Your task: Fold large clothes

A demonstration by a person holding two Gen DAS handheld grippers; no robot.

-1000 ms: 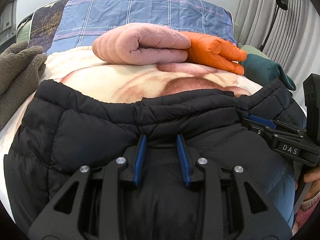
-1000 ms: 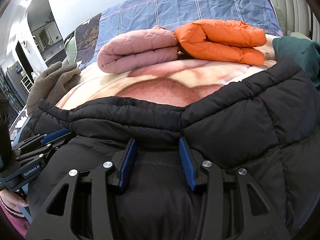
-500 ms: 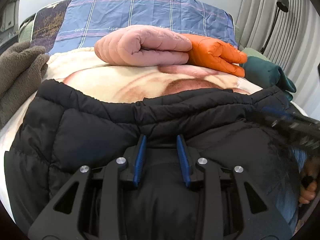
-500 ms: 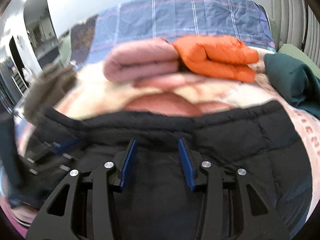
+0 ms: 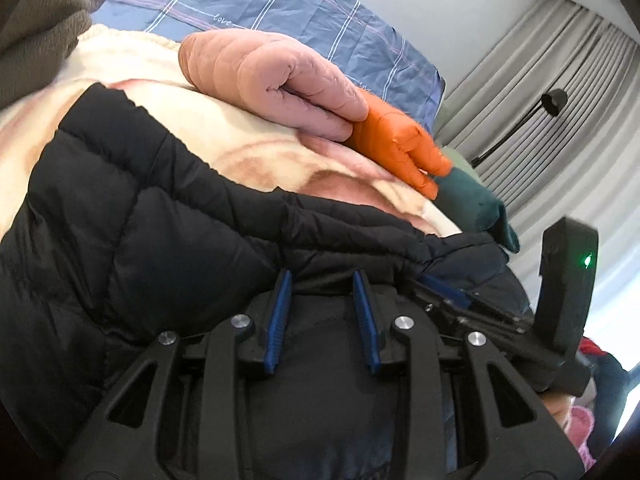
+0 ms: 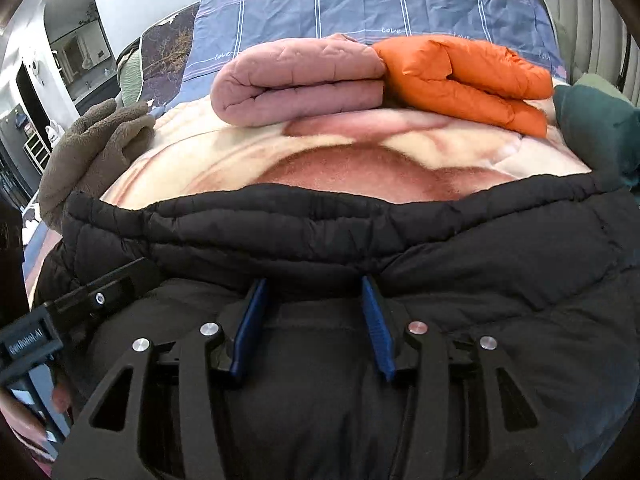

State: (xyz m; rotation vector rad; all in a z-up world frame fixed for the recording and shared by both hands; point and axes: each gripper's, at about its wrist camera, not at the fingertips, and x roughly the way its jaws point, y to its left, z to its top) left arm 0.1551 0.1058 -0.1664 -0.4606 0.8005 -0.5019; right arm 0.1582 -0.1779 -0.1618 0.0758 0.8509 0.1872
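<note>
Now black jacket (image 6: pixel 480 264) fabric bunches between both grippers' (image 5: pixel 320 280) (image 6: pixel 312 292) pads; the right is opening.

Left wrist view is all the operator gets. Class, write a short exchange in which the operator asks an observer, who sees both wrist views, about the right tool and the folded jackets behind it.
Operator: I see the right tool only side-on at the black puffer jacket. What are its jaws doing?
Observer: They are opening, with the jacket's bunched edge between the blue pads. Whether they press it, I cannot tell.
Operator: The orange jacket is half hidden behind the pink jacket. Is it folded?
Observer: Yes, the right wrist view shows it doubled over in two thick layers.
</note>
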